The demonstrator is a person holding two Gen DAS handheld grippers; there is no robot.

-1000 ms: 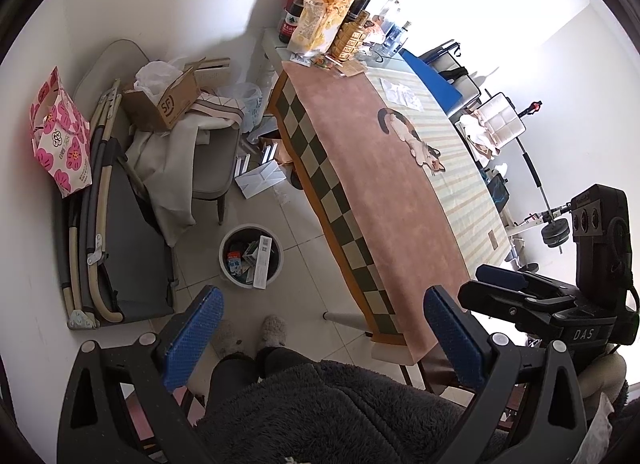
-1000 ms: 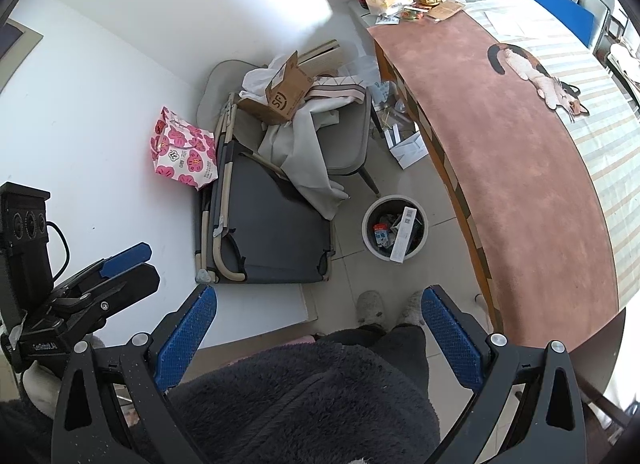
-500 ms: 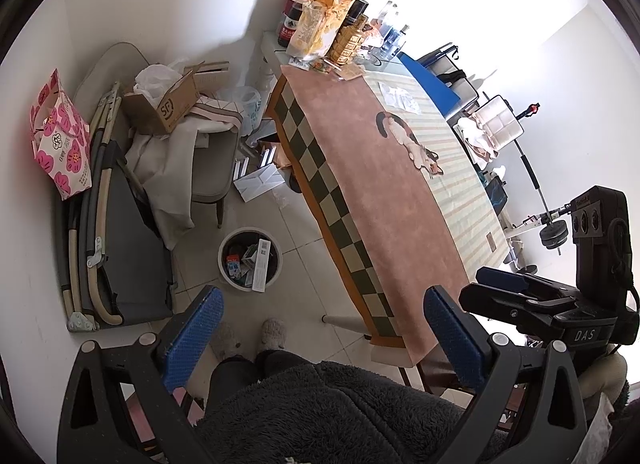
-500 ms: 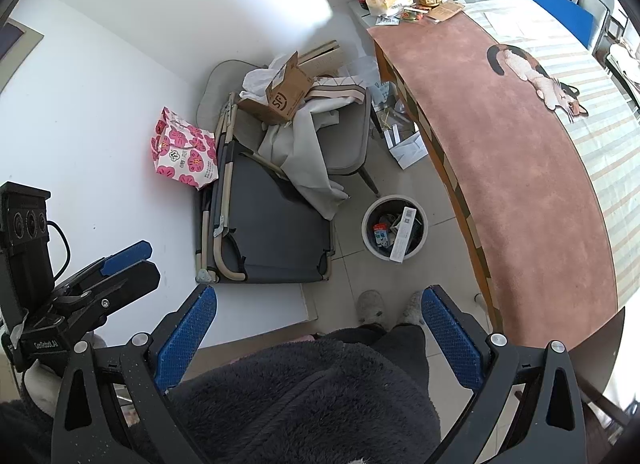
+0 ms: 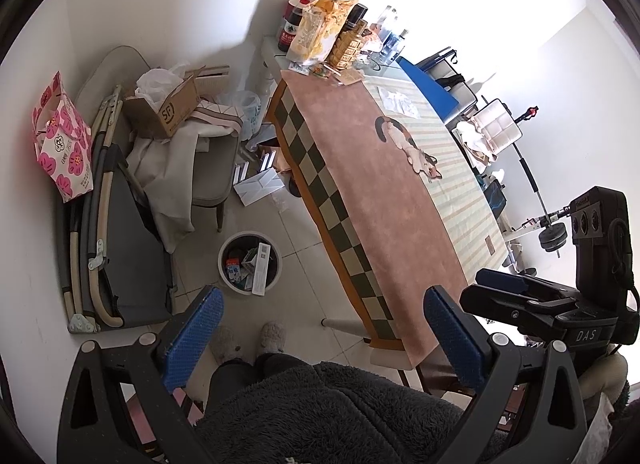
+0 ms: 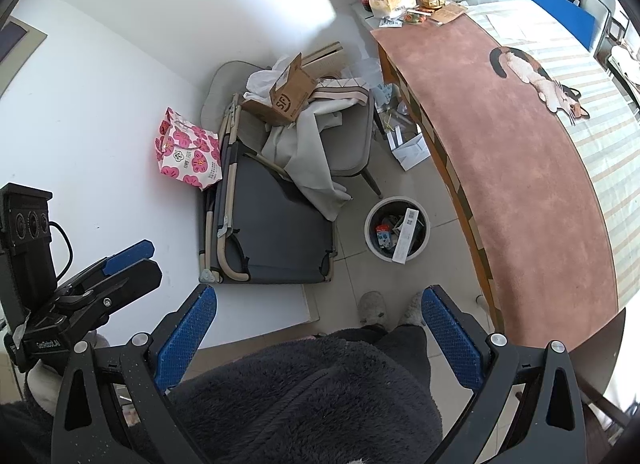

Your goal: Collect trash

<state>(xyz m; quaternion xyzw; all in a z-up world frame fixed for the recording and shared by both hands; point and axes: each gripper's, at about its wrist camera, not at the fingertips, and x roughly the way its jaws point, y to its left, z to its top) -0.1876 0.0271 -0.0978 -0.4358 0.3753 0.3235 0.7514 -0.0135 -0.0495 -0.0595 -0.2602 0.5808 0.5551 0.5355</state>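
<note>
pink bag [image 5: 60, 144] (flowers), white bin [image 5: 250, 260]

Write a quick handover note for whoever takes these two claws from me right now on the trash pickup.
Left claw: open, empty, held high over the floor.
Right claw: open, empty, also held high.
Trash bin: on the floor between the chair and the table, already holding boxes and wrappers, one white box sticking over its rim.
Left to do: wrappers at the table's far end and papers on the floor under the table look like candidates.
</note>
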